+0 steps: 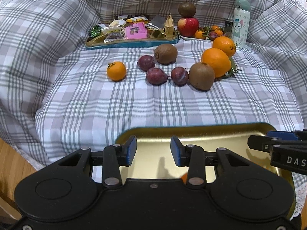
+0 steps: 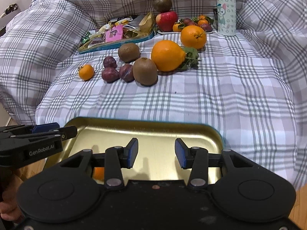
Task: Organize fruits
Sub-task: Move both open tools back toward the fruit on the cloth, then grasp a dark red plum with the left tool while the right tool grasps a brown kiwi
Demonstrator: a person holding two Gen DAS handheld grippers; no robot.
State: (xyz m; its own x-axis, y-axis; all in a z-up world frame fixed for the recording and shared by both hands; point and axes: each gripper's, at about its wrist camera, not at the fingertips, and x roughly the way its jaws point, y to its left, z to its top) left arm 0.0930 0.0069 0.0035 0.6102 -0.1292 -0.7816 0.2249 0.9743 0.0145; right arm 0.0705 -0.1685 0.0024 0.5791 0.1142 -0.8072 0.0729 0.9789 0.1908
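Left wrist view: the left gripper hangs over the gold tray at the quilt's near edge, fingers apart and empty. The right gripper sits beside it, its fingers also apart and empty.

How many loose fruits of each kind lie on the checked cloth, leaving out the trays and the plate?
Kiwis: 2
Plums: 3
Large oranges: 2
Small mandarin: 1
Total: 8
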